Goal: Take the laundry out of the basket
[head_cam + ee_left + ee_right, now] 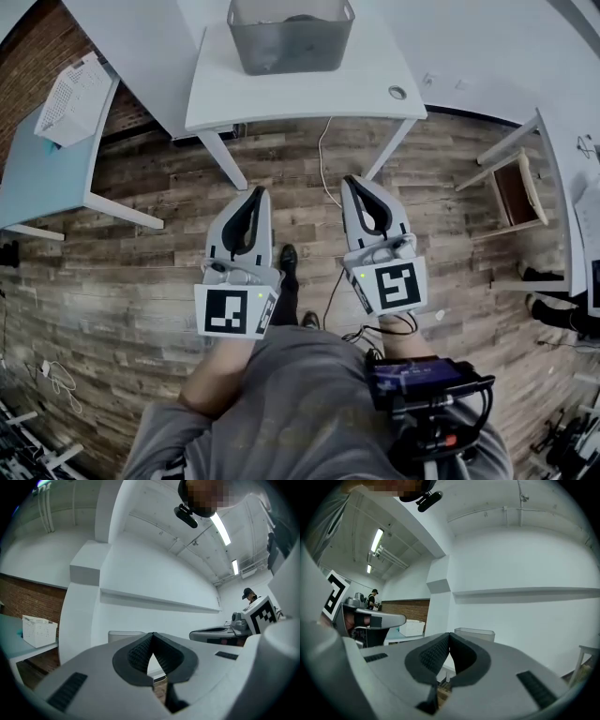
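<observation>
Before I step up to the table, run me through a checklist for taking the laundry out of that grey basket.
1. Grey translucent plastic basket upright on the white table: ok.
2. Left gripper empty: ok.
3. Right gripper empty: ok.
4. Fingers open for a grasp: not ok, both pairs are closed together.
5. Grippers close enough to the basket: not ok, both are short of the table edge, over the wooden plank floor.
6. Laundry in the basket: cannot tell, only a dark shape shows near its rim.
</observation>
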Available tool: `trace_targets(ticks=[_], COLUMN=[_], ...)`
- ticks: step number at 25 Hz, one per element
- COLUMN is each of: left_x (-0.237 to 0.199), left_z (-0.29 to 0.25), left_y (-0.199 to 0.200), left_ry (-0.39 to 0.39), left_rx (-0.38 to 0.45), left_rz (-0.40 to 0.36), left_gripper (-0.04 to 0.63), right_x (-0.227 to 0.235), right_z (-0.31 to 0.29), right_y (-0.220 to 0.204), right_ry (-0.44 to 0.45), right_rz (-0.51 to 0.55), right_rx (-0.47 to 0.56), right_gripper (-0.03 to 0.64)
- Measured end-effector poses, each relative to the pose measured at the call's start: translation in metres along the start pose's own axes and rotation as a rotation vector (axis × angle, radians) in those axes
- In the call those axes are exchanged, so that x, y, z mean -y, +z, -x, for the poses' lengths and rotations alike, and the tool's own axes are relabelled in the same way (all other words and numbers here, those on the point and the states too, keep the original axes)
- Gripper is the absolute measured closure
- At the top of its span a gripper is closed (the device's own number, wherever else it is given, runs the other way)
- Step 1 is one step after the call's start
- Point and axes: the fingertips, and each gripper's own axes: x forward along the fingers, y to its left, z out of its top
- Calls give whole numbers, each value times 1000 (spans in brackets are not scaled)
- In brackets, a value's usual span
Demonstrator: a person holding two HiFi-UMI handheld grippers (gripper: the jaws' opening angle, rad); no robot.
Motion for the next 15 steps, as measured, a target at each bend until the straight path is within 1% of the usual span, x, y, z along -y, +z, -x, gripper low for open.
trace_targets(ticks=[5,9,15], left_x=[-33,-56,-91], left_z=[-50,-86,-133], left_y=[-8,-12,-7], left_ry=[-8,-24,-28], left_rx=[-1,-3,23], left_rz=[-3,24,32], left_gripper=[588,588,588], right_x=[17,33,50], right_z=[-52,-90,-146], right_y=[-7,-9,-7], right_ry=[-11,-18,-18], right_rz=[9,-9,14], right_rx=[-23,-38,-42], right_gripper=[609,609,609])
